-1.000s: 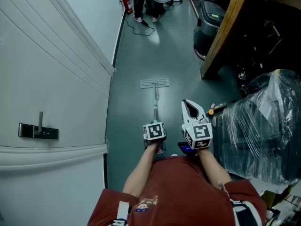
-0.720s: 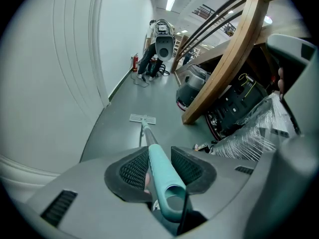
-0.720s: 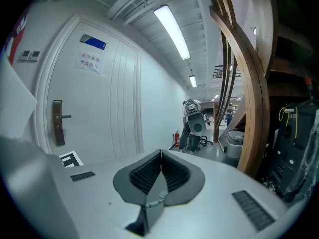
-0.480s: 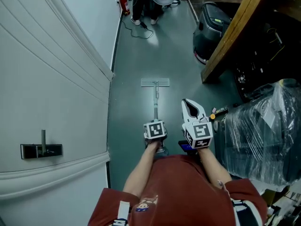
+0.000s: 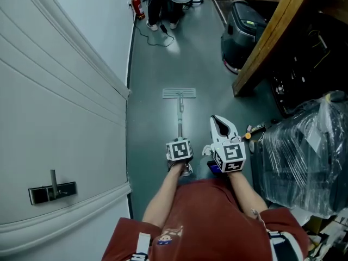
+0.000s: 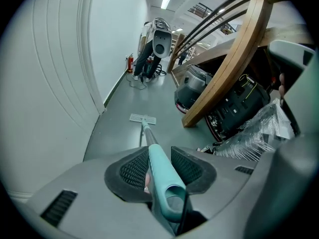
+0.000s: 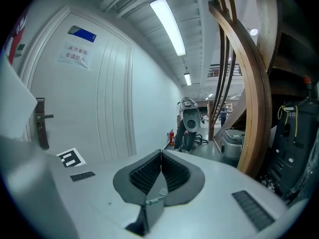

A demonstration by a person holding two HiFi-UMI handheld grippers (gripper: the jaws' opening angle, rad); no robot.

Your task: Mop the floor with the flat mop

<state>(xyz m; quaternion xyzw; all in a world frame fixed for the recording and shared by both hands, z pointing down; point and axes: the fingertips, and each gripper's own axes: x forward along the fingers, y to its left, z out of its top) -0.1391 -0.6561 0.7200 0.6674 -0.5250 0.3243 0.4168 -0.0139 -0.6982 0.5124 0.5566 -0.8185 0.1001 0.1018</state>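
The flat mop's pale head [image 5: 179, 93] lies flat on the dark green floor ahead of me, and its thin handle [image 5: 180, 118] runs back to my left gripper [image 5: 179, 144]. In the left gripper view that gripper [image 6: 159, 167] is shut on the handle's teal grip [image 6: 160, 176], with the mop head [image 6: 143, 118] far down the pole. My right gripper [image 5: 222, 126] hovers just right of the handle, apart from it. Its pads [image 7: 149, 176] meet with nothing between them, so the right gripper [image 7: 160, 171] is shut and empty.
A white panelled door with a lever handle [image 5: 53, 188] lines the left side. At the right are a wooden beam [image 5: 266, 37], a dark floor machine [image 5: 240, 26] and a plastic-wrapped bulk [image 5: 304, 156]. Far ahead stand a person's legs [image 5: 161, 4], a fire extinguisher [image 5: 135, 4] and a cable.
The whole view has slid forward along the corridor: the door handle dropped lower in the frame and the mop head sits slightly farther ahead. Both grippers keep their states.
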